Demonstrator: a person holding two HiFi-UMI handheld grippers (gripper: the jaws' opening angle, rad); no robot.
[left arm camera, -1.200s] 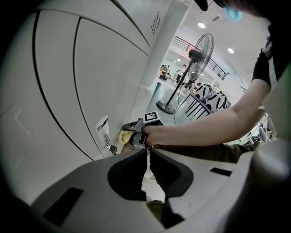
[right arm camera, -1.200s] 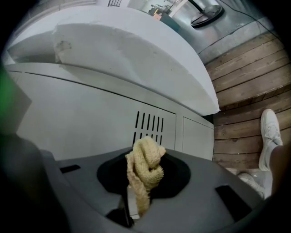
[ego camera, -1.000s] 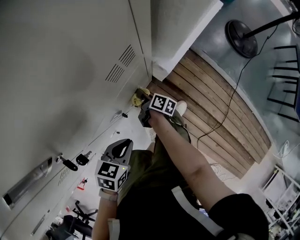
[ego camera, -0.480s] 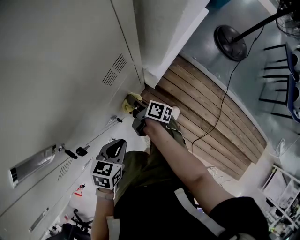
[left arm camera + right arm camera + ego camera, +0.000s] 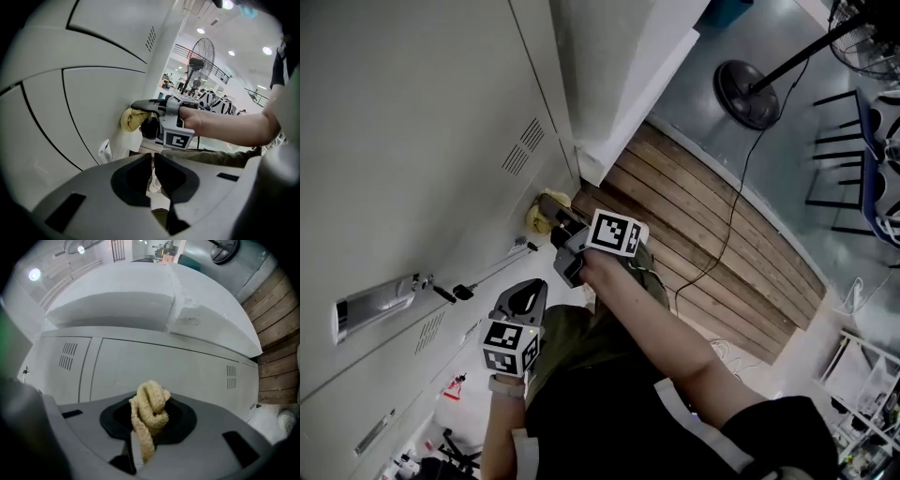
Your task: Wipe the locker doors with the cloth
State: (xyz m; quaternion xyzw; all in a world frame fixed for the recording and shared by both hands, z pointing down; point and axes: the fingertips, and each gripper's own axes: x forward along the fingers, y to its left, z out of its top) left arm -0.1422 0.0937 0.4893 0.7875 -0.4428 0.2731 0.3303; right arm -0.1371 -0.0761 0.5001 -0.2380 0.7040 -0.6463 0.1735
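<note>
Cloth (image 5: pixel 150 411): pinched by right gripper (image 5: pixel 149 427), touching door (image 5: pixel 422 141).
Left gripper (image 5: pixel 153 176): jaws together, empty, off the door.
Technique: press firmly on the door; overlap strokes.

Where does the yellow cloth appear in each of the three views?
Head view: the cloth is left of centre, held against the locker door by the right tool.
Left gripper view: the cloth is centre-left, at the right tool's tip.
Right gripper view: the cloth is at bottom centre, clamped between the jaws.
Shared landmark: the grey locker door behind the cloth.
</note>
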